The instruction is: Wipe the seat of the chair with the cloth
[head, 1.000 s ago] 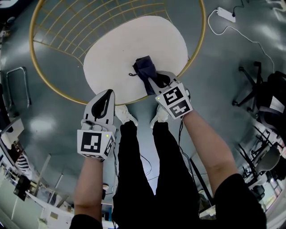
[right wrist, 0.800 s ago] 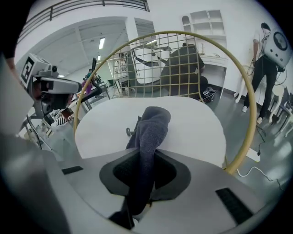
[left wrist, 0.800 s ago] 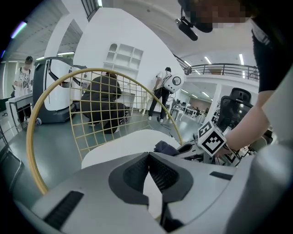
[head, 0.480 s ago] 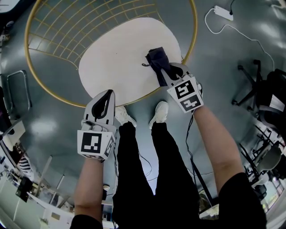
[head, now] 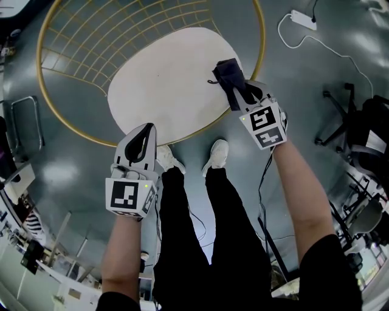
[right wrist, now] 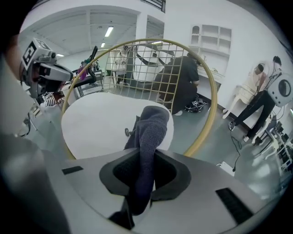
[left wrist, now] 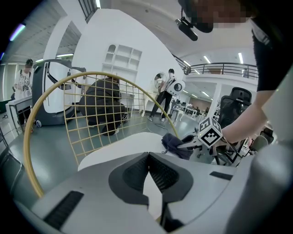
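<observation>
Fingers (right wrist: 170,172) of the right gripper (head: 238,97): clamped on a dark navy cloth (head: 229,73), which runs up between the two dark pads and out past their tips. The right gripper view shows this gripper (right wrist: 142,157) holding the cloth (right wrist: 150,125) as one bunched fold. Fingers (left wrist: 132,176) of the left gripper (head: 144,129): closed tip to tip with nothing between them. The left gripper view shows that gripper (left wrist: 149,154) aimed across the seat. Floor (head: 304,79): grey, glossy, under everything. Chair (head: 61,115): round gold hoop with a gold wire-grid back, standing on the floor ahead of the person. Seat (head: 164,79): white, oval, inside the hoop, also seen from the left gripper (left wrist: 121,146) and the right gripper (right wrist: 91,121). Person: bare forearms, black trousers (head: 200,243), standing at the near side of the hoop. Office chair (head: 346,118): dark, well apart at the right. Cloth position: its free end lies over the right-hand margin of the seat, just inside the hoop, with a small loop tag hanging off its left side. It appears to rest on the seat, though contact cannot be confirmed. From the left gripper it reads as a dark bundle (left wrist: 176,144) at the seat's far right. Left gripper position: at the seat's near-left edge, well apart from the cloth. Shoes (head: 217,155): white, a pair, just below the hoop's near rim. Power strip (head: 302,18): white, on the floor beyond the hoop at upper right, with a white cable trailing from it.
</observation>
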The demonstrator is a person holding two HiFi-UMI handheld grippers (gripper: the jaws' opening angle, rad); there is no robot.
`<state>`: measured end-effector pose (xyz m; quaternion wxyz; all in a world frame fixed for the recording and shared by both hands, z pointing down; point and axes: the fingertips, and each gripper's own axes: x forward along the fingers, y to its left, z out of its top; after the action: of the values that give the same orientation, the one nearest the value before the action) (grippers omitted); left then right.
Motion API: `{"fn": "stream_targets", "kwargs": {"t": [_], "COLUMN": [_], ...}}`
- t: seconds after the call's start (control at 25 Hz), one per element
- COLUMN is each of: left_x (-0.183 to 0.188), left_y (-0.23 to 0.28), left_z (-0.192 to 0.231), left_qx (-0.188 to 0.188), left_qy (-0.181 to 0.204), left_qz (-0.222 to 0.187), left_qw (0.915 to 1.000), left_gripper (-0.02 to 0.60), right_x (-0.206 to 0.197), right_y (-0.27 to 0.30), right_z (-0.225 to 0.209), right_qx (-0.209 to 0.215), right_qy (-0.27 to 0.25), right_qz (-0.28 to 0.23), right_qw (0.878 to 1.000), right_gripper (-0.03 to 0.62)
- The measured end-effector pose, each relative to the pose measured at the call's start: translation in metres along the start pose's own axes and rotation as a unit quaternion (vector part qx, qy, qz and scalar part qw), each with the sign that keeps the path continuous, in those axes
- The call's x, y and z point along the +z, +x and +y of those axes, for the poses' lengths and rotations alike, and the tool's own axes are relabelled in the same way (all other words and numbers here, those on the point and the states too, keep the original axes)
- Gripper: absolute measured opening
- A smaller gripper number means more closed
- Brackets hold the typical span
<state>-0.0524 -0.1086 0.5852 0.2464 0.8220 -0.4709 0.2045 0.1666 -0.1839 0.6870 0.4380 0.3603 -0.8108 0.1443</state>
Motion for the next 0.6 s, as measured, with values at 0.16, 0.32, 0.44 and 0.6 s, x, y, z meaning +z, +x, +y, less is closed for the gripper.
{"fn": "stream_targets", "kwargs": {"t": [0.16,0.32,0.44,0.6], "left_x": [0.000,0.001,0.000,-0.003], "left_y": [-0.002,-0.006,-0.007,-0.018], "left_z": [-0.001,-0.001,0.001,0.010], "left_qx": [0.001,0.003,0.005,0.009], "left_qy": [-0.002,-0.004,-0.005,-0.011], "left_qz": [-0.001,-0.003,-0.003,-0.008], "left_qw": [1.0000,1.0000,1.0000,0.9999], "left_gripper": [0.012,0.013,0.012,0.012], "right_x": [-0.002,-0.003,-0.005,-0.001], "right_y": [-0.004,-0.005,-0.002,-0.004], "right_z": [-0.011,-0.015,-0.016,-0.009], "right_qx": [-0.022,-0.040,-0.047,-0.049], "right_qy": [0.003,-0.005,-0.009,0.014], "right_qz": [0.004,0.007,0.007,0.013], "right_qw": [1.000,0.999,0.999,0.999], "right_gripper": [0.066,0.066,0.066,0.064]}}
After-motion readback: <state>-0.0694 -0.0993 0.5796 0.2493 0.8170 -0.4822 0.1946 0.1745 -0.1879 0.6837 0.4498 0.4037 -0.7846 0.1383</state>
